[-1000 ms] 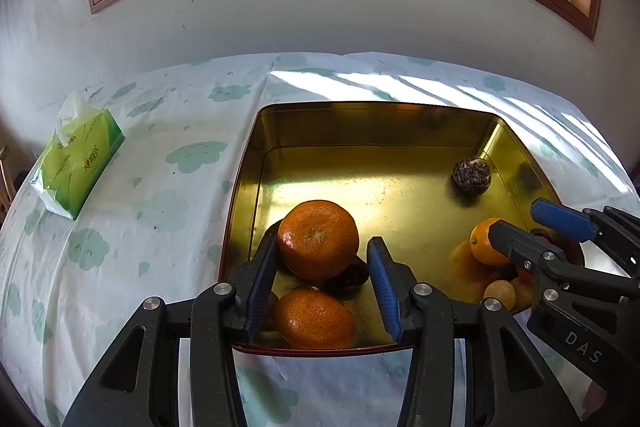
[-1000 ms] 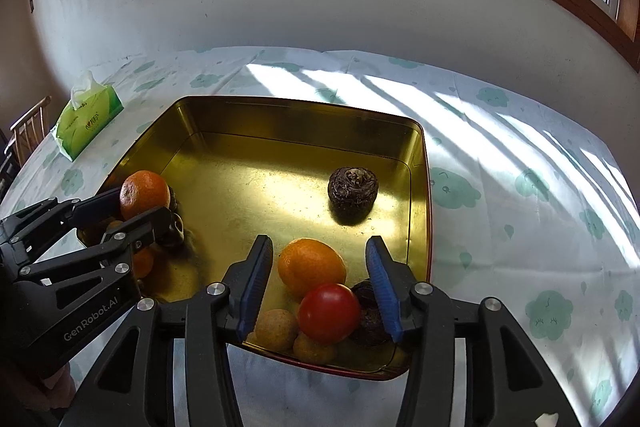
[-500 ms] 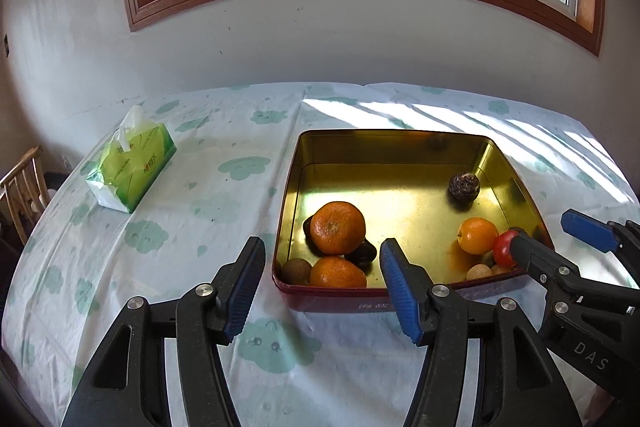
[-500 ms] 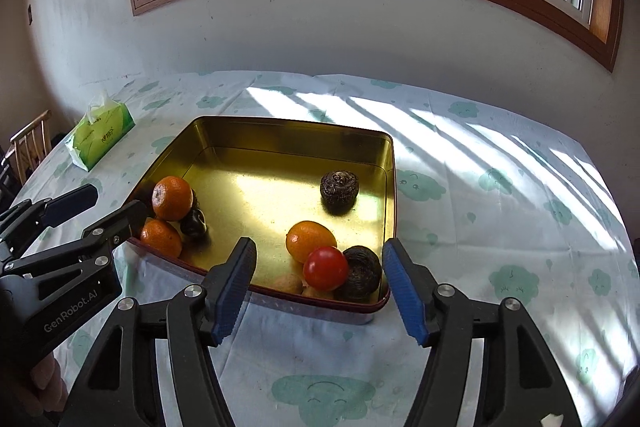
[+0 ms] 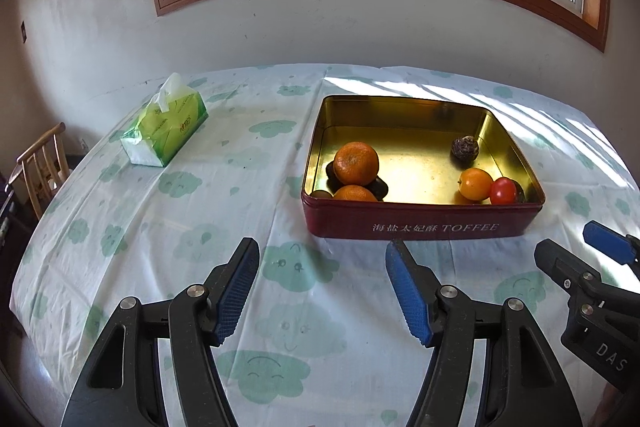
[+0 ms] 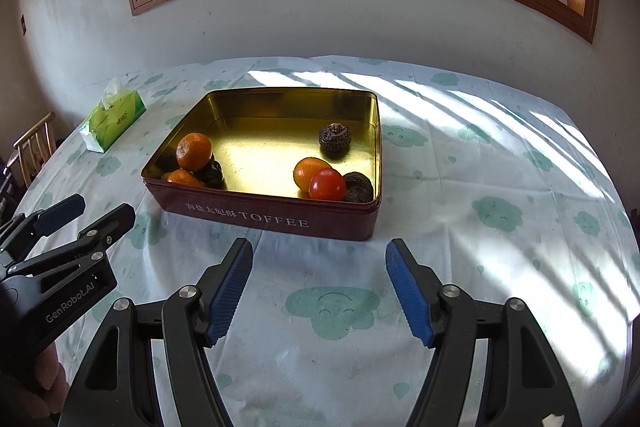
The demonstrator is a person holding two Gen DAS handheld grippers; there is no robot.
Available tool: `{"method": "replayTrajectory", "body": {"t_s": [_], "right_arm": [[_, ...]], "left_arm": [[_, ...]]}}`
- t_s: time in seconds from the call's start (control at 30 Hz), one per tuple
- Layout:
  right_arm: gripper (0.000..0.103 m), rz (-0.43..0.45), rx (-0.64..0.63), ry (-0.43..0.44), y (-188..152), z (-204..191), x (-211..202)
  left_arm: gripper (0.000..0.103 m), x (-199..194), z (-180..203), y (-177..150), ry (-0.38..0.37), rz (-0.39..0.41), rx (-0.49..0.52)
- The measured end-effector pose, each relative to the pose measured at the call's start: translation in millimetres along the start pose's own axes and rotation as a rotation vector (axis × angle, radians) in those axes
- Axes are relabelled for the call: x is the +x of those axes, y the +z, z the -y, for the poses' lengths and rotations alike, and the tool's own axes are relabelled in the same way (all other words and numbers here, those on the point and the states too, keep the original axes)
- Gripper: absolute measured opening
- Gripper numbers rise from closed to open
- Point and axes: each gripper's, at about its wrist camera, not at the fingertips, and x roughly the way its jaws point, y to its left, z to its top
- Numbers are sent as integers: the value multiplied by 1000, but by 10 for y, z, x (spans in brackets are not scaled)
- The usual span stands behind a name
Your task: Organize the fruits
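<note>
A red toffee tin (image 5: 420,225) (image 6: 280,221) with a gold inside stands on the table and holds the fruit. At its left lie two tangerines (image 5: 356,163) (image 6: 194,151) stacked over dark fruit. At its right lie an orange (image 5: 475,183) (image 6: 310,173), a red tomato (image 5: 503,191) (image 6: 327,184) and dark wrinkled fruits (image 5: 465,148) (image 6: 335,136). My left gripper (image 5: 322,291) is open and empty, in front of the tin. My right gripper (image 6: 320,289) is open and empty, also in front of the tin.
A green tissue pack (image 5: 164,126) (image 6: 112,115) lies at the far left of the cloud-print tablecloth. A wooden chair (image 5: 40,167) stands beyond the table's left edge. A wall with a window runs behind the table.
Both grippers have drawn back and up from the tin. The left one was around the top tangerine and has left it there. Both have opened wider.
</note>
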Motion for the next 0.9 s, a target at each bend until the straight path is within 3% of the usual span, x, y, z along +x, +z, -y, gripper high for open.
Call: {"method": "replayTrajectory", "body": {"t_s": [0.9], "right_arm": [[71,-11,-19,-1,-215,-71,-102]], "left_arm": [[67,-152,30,-165,62,3,8]]}}
